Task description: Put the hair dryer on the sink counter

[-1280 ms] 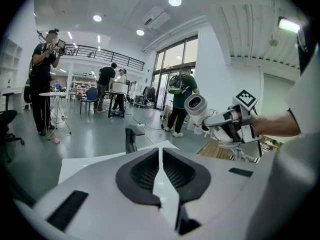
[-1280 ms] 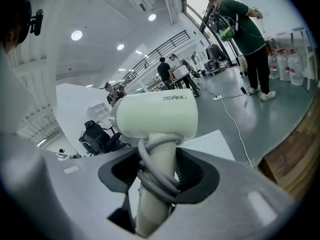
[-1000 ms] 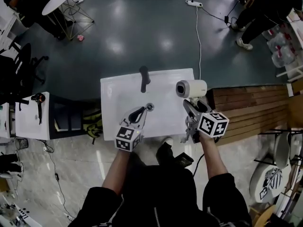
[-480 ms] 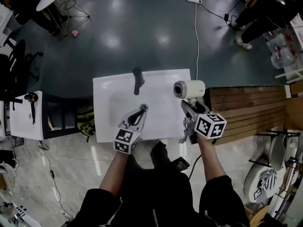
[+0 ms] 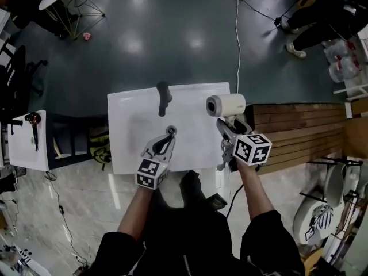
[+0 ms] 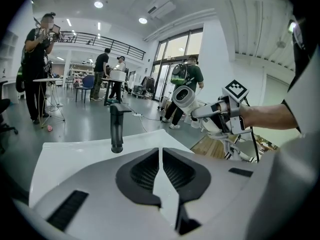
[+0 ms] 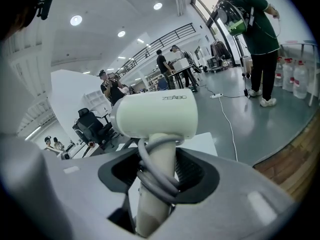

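Observation:
The white hair dryer (image 5: pixel 225 105) hangs over the right edge of the white sink counter (image 5: pixel 132 148), its barrel pointing left. My right gripper (image 5: pixel 226 130) is shut on its handle; in the right gripper view the hair dryer (image 7: pixel 157 115) stands upright between the jaws of that gripper (image 7: pixel 157 171), with the grey cord wound round the handle. My left gripper (image 5: pixel 168 137) hovers over the basin near the drain, jaws shut and empty (image 6: pixel 161 156). A black faucet (image 5: pixel 163 98) stands at the counter's far side. Whether the dryer touches the counter I cannot tell.
A wooden platform (image 5: pixel 299 131) adjoins the counter on the right. A power strip with its cable (image 5: pixel 237 33) lies on the dark floor beyond. A small white table (image 5: pixel 29 148) at the left carries another hair dryer. A person (image 5: pixel 322 16) stands at the far right.
The head camera has drifted, so the counter sits a little further left in view. Both grippers and the hair dryer keep their places relative to the counter.

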Demonstrator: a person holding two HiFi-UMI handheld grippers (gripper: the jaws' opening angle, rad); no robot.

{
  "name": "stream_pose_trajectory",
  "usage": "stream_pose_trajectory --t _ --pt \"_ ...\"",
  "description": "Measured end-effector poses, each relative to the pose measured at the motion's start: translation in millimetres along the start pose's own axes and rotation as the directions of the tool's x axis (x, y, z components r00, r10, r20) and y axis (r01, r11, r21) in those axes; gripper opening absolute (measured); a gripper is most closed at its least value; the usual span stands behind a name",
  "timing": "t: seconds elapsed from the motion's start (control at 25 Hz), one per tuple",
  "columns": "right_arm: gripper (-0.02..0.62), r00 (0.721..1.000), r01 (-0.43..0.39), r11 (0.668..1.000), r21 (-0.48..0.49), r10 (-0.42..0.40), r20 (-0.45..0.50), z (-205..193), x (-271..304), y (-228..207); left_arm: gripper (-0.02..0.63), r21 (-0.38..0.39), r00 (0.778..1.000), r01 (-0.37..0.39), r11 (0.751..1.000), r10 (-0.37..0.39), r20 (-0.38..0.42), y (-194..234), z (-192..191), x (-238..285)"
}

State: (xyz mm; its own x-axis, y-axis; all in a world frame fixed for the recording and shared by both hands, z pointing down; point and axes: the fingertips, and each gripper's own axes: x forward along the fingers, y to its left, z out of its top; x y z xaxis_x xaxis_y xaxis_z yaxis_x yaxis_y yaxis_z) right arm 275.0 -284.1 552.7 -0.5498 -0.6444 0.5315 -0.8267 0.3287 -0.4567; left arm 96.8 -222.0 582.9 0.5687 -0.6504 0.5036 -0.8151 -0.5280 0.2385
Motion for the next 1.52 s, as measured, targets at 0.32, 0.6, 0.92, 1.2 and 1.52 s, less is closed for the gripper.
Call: stream_pose_trajectory --t 0.32,0.6,0.92,1.2,1.52 --pt "0.202 1.0 0.009 1.0 -0.025 -0.01 -0.021 -4.7 15.2 -7.4 0.028 -0.001 1.0 0.003 1.0 -0.003 -0.017 1.8 -9.0 6.3" --pt "0.202 0.999 0.037 0.998 -0.05 -0.038 -0.026 -8.9 26.2 -18.6 0.028 0.0 1.0 0.02 1.0 -0.02 -0.01 -0.2 -12.7 10.3" --pt "0.202 0.997 0.059 0.996 -0.063 -0.061 -0.038 -7.6 37.9 -34.8 0.026 0.012 0.999 0.017 1.0 -0.016 -0.027 1.2 -10.6 17.1" --pt "0.202 0.995 0.084 0.994 -0.067 -0.088 -0.052 -10.7 44.8 -50.6 0.028 0.029 0.999 0.034 0.999 -0.034 -0.008 -3.1 -5.6 24.2" --pt "0.202 0.994 0.086 0.995 -0.057 -0.089 -0.066 -13.4 59.1 -59.7 0.028 0.027 0.999 0.029 0.999 -0.028 -0.039 -3.7 -13.4 33.9"
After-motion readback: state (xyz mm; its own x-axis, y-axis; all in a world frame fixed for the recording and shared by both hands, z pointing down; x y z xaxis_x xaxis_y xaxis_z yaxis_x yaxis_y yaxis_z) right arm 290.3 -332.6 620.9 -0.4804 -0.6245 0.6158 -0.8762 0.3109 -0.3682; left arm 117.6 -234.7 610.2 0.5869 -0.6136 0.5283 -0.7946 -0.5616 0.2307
